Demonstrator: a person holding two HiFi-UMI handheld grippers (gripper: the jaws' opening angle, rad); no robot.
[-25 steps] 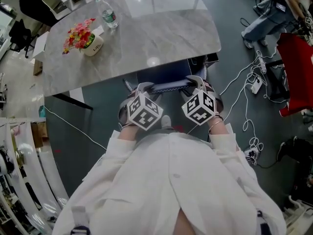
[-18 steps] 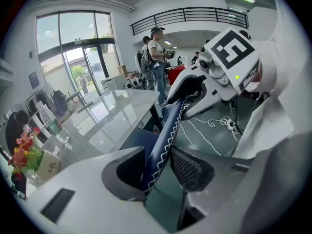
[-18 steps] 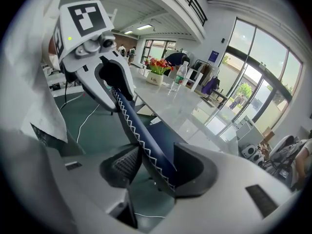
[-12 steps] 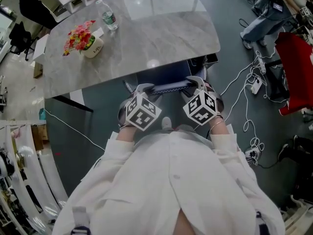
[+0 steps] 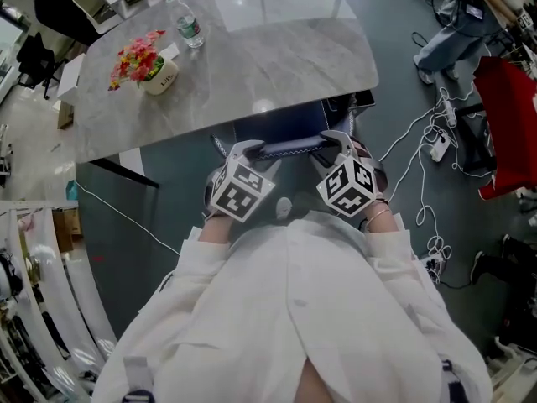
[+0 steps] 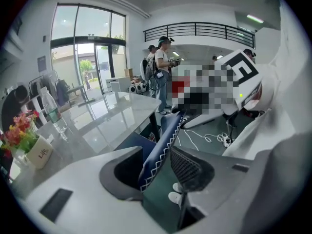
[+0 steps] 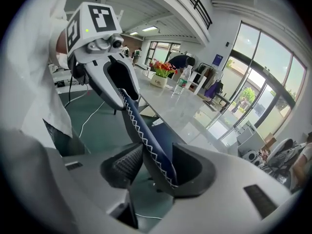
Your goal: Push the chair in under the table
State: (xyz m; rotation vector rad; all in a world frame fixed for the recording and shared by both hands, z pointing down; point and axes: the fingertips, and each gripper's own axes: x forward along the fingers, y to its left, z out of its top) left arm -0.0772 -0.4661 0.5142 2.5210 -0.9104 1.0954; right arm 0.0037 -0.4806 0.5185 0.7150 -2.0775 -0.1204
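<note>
At the table edge (image 5: 277, 103), left claw (image 5: 246, 149) and right claw (image 5: 336, 138) clamp chair (image 5: 290, 149).

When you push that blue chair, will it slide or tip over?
The chair probably slides: the floor looks smooth and hard. Pushed high on its back, where the left gripper and right gripper hold it, it might tilt a little. Its stitched back looks stiff, so it shouldn't fold.

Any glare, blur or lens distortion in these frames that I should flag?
Head view: a bright spot of glare on the table, otherwise sharp. Left gripper view: strong fisheye bend, dark corners, bright windows. Right gripper view: same fisheye, windows washed out, chair back in sharp focus.
</note>
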